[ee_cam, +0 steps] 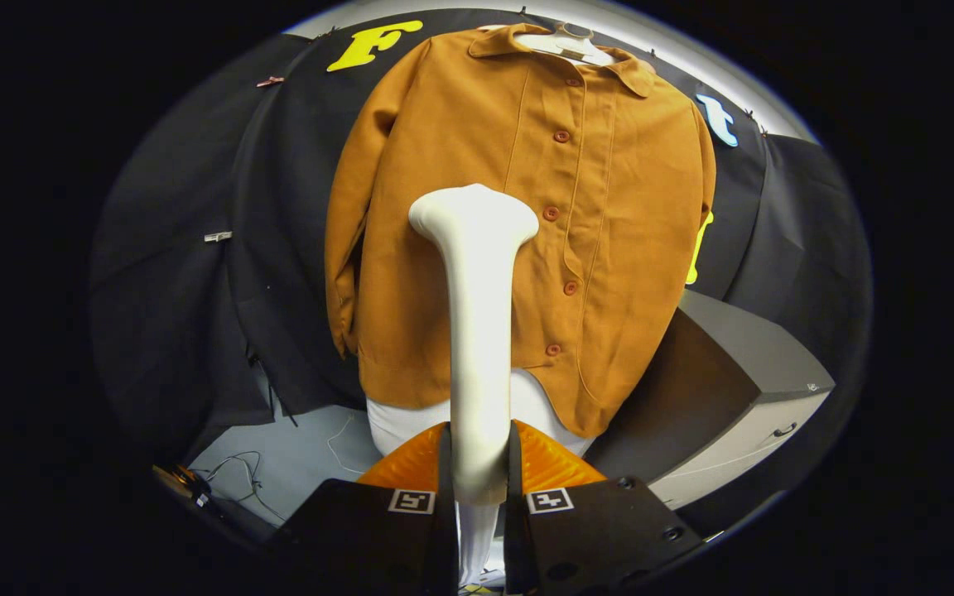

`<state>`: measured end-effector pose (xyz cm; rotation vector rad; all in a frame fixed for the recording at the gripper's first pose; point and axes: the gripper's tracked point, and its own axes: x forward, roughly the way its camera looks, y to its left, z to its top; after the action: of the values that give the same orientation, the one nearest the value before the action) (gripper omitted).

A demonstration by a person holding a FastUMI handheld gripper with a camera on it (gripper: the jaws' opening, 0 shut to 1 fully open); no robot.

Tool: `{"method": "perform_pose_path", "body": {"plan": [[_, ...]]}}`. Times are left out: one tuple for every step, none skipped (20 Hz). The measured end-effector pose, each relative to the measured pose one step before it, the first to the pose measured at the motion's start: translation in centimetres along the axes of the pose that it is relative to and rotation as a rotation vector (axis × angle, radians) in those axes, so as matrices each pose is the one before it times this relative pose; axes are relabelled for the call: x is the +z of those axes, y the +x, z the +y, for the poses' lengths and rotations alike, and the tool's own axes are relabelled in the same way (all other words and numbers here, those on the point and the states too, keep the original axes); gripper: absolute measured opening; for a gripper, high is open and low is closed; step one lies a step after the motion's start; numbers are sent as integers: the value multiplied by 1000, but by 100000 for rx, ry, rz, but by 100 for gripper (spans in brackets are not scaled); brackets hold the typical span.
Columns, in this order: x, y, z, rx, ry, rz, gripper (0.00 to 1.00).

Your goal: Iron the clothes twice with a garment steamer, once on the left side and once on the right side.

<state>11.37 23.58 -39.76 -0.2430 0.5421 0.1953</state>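
- The gripper [479,488] is clamped on the handle of a white, long-necked plastic garment steamer [477,331], both fingers pressing its sides.
- The steamer stands upright between the fingers; its long axis runs straight ahead and up, ending in a flared head.
- An orange-brown, button-front cloth jacket [609,207] hangs on a pale hanger [568,45] beyond the fingers, in front of the booth's black cloth wall.
- The steamer head sits over the jacket's panel just left of the button row, about mid-height; I cannot tell whether it touches the fabric.
- A grey box-shaped cabinet [742,372] stands right of the jacket's hem.
- Judging from this, the coming pass runs vertically along that panel.
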Motion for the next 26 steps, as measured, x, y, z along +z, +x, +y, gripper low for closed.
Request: {"method": "perform_pose_path", "body": {"plan": [[-138, -408, -137, -42, 552, -99, 25], [-7, -516, -227, -120, 651, -589, 26], [176, -416, -262, -197, 658, -908, 25], [136, -589, -277, -189, 756, -765, 25], [178, -466, -426, -275, 819, -748, 25], [192, -567, -373, -305, 700, -871, 25], [293, -499, -514, -439, 436, -951, 25], [392, -641, -412, -428, 368, -1169, 25], [450, -479, -499, -94, 573, -997, 25], [501, -649, -512, 4, 948, -1307, 25], [639, -560, -472, -245, 414, -1245, 25], [671, -653, -511, -405, 372, -1496, 25], [784, -596, -522, -368, 516, -1525, 25], [800, -687, -508, -366, 1075, -1364, 25], [915, -571, -471, -357, 1328, -1543, 25], [940, -582, -502, -389, 1385, -1391, 25], [1042, -629, -527, -577, 1325, -1853, 25], [1134, -532, -578, -796, 1087, -1929, 25], [1129, -650, -458, -857, 932, -2056, 25], [1097, -586, -547, -690, 779, -2071, 25], [1089, -292, -413, -578, 445, -2153, 25], [1127, -653, -299, -572, 586, -2440, 25], [1184, -529, -337, -552, 241, -1941, 25], [1020, -650, -314, -518, 194, -1993, 25], [896, -565, -301, -540, 162, -1275, 25], [871, -444, -173, -317, 252, -1140, 25]]}}
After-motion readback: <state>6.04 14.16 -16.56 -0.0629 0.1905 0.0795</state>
